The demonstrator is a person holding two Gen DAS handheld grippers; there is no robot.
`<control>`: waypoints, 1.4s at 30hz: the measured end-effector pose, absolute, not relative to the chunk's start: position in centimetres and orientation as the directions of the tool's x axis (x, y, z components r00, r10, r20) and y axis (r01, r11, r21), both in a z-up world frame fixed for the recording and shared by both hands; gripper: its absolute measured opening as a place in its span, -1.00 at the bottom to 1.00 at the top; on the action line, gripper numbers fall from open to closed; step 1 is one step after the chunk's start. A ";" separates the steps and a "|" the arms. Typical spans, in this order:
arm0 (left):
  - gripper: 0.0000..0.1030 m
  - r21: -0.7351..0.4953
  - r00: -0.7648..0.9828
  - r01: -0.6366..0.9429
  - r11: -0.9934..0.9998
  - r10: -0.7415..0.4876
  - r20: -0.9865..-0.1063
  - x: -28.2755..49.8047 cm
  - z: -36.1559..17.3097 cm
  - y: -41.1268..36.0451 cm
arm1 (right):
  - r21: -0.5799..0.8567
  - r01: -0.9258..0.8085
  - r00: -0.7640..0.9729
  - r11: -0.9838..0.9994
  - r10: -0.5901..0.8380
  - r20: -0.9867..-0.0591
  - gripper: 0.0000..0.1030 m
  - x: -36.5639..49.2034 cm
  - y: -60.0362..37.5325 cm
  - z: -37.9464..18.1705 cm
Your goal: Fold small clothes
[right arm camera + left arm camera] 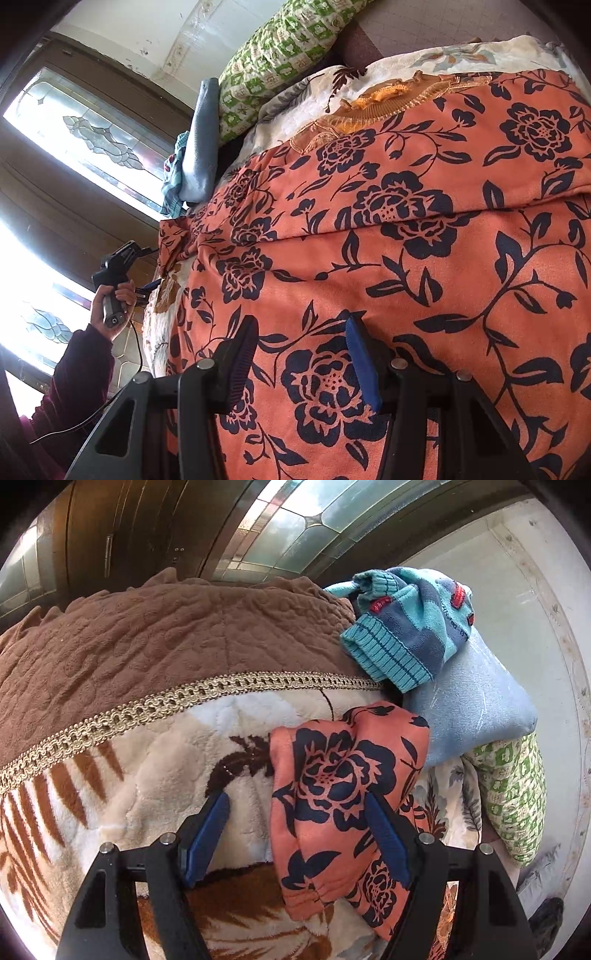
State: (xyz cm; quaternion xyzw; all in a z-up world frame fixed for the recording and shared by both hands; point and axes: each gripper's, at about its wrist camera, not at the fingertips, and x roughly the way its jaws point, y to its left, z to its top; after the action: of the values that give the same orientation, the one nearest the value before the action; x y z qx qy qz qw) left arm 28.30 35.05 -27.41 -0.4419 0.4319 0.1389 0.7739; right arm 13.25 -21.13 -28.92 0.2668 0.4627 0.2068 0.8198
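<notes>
An orange garment with dark blue flowers lies spread over the bed and fills most of the right wrist view. Its narrow end reaches the left wrist view, lying on a plush cream and brown blanket. My left gripper stands open over that end; the cloth lies between the fingers and runs under the right one. A hand holds that same gripper at the garment's far left tip. My right gripper hovers open above the flat middle of the garment.
A teal and blue striped knit garment rests on a folded light blue cloth at the bed's far side. A green patterned pillow lies by the white wall. A brown quilted cover and leaded windows are behind.
</notes>
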 end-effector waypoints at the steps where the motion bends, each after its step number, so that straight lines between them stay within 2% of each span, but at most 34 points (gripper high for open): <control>1: 0.09 -0.571 0.590 -0.585 0.576 -0.180 -0.787 28.7 -27.5 34.9 | 0.627 -0.093 0.487 0.774 0.584 -0.649 0.02 13.3 -21.1 -28.9; 2: -0.12 -0.586 0.595 -0.571 0.574 -0.202 -0.778 28.9 -27.7 34.8 | 0.625 -0.093 0.489 0.775 0.582 -0.650 0.02 13.4 -21.1 -28.9; 3: -0.55 -0.616 0.600 -0.550 0.564 -0.246 -0.761 29.2 -28.0 34.8 | 0.623 -0.093 0.491 0.777 0.580 -0.650 0.02 13.4 -21.2 -28.9; 4: -0.81 -0.630 0.598 -0.545 0.553 -0.270 -0.754 29.3 -28.3 34.7 | 0.621 -0.092 0.493 0.779 0.577 -0.651 0.02 13.5 -21.2 -29.0; 5: -0.87 -0.630 0.599 -0.549 0.549 -0.267 -0.754 29.2 -28.3 34.6 | 0.619 -0.090 0.496 0.780 0.574 -0.652 0.02 13.6 -21.2 -29.0; 12: -0.90 -0.714 0.694 -0.394 0.579 -0.322 -0.644 28.2 -23.7 31.5 | 0.613 -0.078 0.522 0.786 0.556 -0.647 0.02 14.0 -21.7 -28.6; 19: -0.91 -0.759 0.716 -0.199 0.620 -0.437 -0.544 28.7 -16.5 23.3 | 0.629 -0.019 0.612 0.777 0.506 -0.607 0.02 13.8 -24.8 -26.9; 27: -0.91 -0.767 0.625 0.035 0.641 -0.612 -0.484 29.3 -11.1 7.0 | 0.694 0.077 0.744 0.716 0.422 -0.518 0.02 13.2 -31.2 -24.1; 33: -0.90 -0.794 0.484 0.163 0.586 -0.749 -0.453 28.8 -12.0 -7.6 | 0.773 0.178 0.836 0.609 0.320 -0.445 0.02 11.4 -38.5 -22.8; 35: -0.90 -0.793 0.415 0.192 0.579 -0.780 -0.469 28.7 -13.6 -12.3 | 0.802 0.195 0.853 0.565 0.306 -0.423 0.05 11.0 -40.5 -22.8; 36: -0.90 -0.779 0.372 0.194 0.596 -0.779 -0.504 28.6 -14.6 -14.3 | 0.820 0.205 0.857 0.534 0.307 -0.414 0.05 10.8 -41.4 -23.0; 37: -0.83 -0.761 0.322 0.187 0.621 -0.771 -0.550 28.4 -15.9 -16.2 | 0.839 0.213 0.860 0.501 0.312 -0.404 0.10 10.7 -42.2 -23.2; 38: -0.78 -0.742 0.265 0.176 0.646 -0.758 -0.597 28.1 -17.4 -17.6 | 0.855 0.218 0.860 0.470 0.322 -0.396 0.26 10.7 -42.8 -23.5; 39: -0.68 -0.725 0.212 0.163 0.669 -0.742 -0.636 27.8 -18.9 -18.5 | 0.866 0.223 0.858 0.448 0.331 -0.393 0.33 10.7 -43.3 -23.8; 40: -0.59 -0.711 0.165 0.152 0.687 -0.727 -0.667 27.3 -20.2 -19.1 | 0.869 0.233 0.855 0.437 0.333 -0.397 0.39 10.9 -43.6 -23.9; 42: -0.57 -0.698 0.106 0.141 0.703 -0.711 -0.695 26.3 -22.0 -18.8 | 0.871 0.247 0.845 0.424 0.346 -0.408 0.41 10.9 -44.0 -24.4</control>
State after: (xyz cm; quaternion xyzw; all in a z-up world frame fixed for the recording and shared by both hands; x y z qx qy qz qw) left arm 26.30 -18.77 -22.00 -0.2393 0.5962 -0.3024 0.7042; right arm 10.88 -43.99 -24.43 0.5359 0.2769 0.0310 0.7970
